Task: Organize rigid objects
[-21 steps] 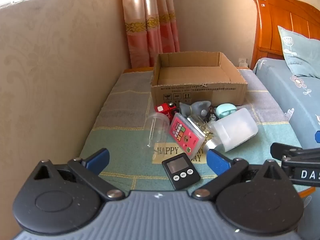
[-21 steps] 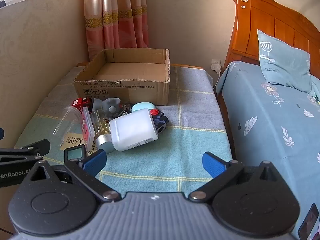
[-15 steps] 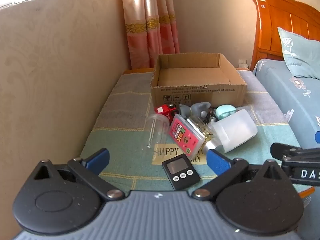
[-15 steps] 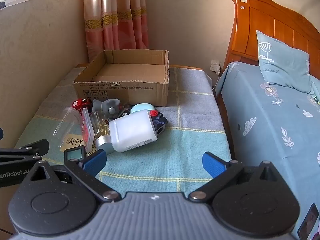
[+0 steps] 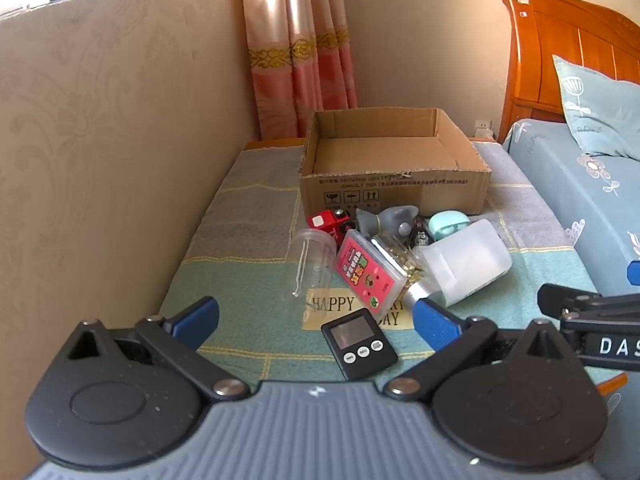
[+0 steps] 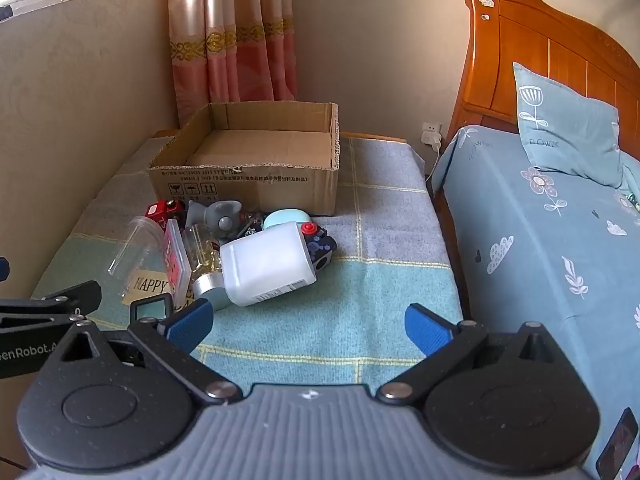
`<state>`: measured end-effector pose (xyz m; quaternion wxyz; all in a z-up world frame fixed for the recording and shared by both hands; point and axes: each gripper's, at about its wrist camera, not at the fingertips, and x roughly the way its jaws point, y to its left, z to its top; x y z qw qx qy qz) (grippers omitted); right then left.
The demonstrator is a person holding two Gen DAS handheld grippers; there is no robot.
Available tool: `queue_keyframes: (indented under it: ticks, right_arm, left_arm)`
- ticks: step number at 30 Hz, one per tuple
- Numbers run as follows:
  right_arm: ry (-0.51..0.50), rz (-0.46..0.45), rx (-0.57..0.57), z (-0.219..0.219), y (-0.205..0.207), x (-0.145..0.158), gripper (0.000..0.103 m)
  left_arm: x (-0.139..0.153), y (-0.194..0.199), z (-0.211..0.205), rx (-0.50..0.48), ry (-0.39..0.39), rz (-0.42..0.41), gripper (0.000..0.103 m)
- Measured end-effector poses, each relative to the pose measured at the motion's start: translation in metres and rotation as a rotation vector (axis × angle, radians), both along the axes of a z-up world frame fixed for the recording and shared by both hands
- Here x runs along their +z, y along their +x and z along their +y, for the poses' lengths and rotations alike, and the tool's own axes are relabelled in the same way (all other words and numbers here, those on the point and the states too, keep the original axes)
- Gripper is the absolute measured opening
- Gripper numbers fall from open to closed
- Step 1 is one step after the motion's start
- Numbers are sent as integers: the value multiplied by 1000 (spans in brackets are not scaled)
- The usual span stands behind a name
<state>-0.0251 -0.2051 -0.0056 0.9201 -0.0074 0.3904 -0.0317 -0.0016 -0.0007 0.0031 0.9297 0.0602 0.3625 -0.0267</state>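
step: we hover before the pile, nothing picked | both grippers' fingers spread, empty: left gripper (image 5: 314, 318), right gripper (image 6: 308, 322) | next: we likely grab timer (image 5: 359, 347), drop in box (image 5: 394, 196)

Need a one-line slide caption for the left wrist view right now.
Open left gripper hovers over a black timer, with cluttered items before an empty cardboard box.

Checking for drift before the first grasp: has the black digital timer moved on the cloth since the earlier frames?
No. The black timer lies just below the "HAPPY" print in the left wrist view, as before. Only the camera drifted slightly.
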Motion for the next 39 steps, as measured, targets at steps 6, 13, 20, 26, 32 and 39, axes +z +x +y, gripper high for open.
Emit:
queue_keyframes:
  ticks: [6,13,20,26,32,39]
  right_arm:
    - [1,-2,1,1,0,0,103]
    - [1,-7,4,0,-1,2,103]
    - [2,-8,5,1,-1,2,103]
    - [3,-10,4,0,-1,2,103]
    - [3,-12,4,0,-1,2,103]
    - [3,-12,4,0,-1,2,103]
  left_arm:
    - [0,1,-1,-3,-1,2,102]
    - [2,-1,-1,-2,-2,-3,102]
    - [3,0,-2,-7,-3,-3,102]
    - [4,-2,-3,-8,-6,-5,102]
    - [5,-2,-3,-6,-6,-6,102]
    - [5,-3,-3,-7,-9,-6,102]
